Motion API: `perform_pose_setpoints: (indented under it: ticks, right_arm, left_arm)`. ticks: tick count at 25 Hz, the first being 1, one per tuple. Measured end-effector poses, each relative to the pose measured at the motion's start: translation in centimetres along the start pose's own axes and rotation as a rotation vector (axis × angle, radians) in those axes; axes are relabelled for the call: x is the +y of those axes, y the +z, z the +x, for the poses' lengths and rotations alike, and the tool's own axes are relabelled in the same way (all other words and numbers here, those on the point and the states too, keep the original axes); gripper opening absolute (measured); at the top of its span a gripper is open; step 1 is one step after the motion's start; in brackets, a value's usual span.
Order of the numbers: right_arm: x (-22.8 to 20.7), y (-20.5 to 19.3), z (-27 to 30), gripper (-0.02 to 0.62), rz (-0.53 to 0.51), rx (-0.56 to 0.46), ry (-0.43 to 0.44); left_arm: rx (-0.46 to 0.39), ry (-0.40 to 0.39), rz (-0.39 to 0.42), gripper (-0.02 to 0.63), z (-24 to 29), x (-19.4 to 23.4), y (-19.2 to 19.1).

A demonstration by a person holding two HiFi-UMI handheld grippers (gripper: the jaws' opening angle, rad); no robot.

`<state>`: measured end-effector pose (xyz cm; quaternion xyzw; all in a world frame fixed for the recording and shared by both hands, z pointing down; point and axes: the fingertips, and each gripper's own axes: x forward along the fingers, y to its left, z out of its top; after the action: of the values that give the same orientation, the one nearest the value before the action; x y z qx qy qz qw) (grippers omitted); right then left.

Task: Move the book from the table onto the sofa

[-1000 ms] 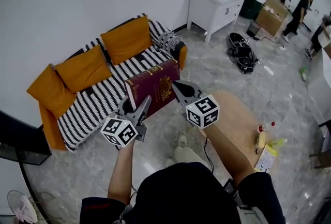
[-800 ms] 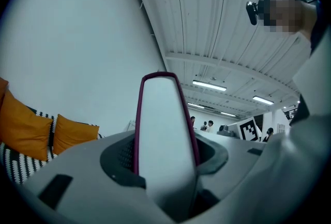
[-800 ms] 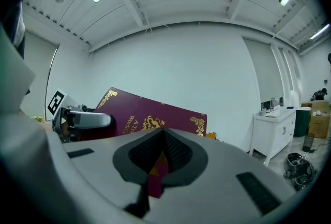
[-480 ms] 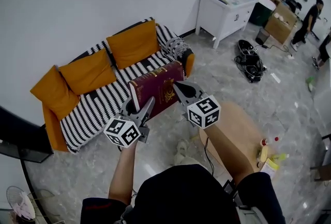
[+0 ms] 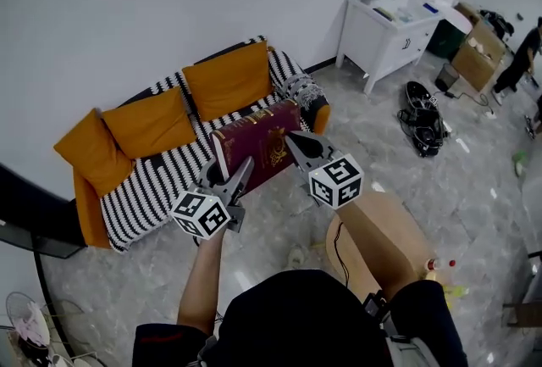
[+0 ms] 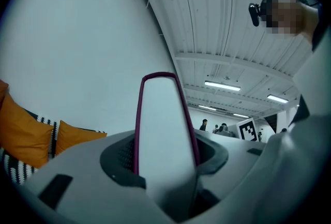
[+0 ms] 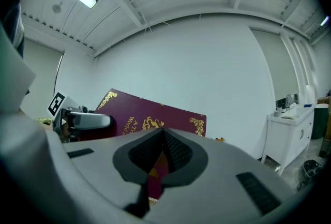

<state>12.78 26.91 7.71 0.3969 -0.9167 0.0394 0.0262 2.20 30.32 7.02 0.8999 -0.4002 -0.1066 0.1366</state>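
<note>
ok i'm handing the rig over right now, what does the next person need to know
Left gripper: shut on the book, jaws across its thick page edge.
Right gripper: shut on the book's other end, pinching a thin part of it.
Book: off the table, held tilted in the air over the floor, just short of the sofa.
Done: book lifted from the table.
Left: carry it over the striped seat, lay it down, then open both grippers.
</note>
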Motion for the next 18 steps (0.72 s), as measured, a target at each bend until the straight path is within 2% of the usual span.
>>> perform_pose_setpoints:
  ticks: [7,14,18]
  right_arm:
    - [-3.7,0.7,3.4,0.017,-0.007,0.019,0.058]
    - [-5.1,-0.5,5.4,0.017,-0.012,0.043,0.095]
    - [-5.0,-1.1,6.0,0.017,-0.012,0.036,0.122]
  left_arm:
    - [-0.002,0.051,0.002,0.238,4.1,2.1,0.8]
    - [-0.022,0.097,-0.017,0.238,5.3,3.3,-0.6]
    - [-0.023,0.115,0.000,0.238,5.4,4.0,-1.1]
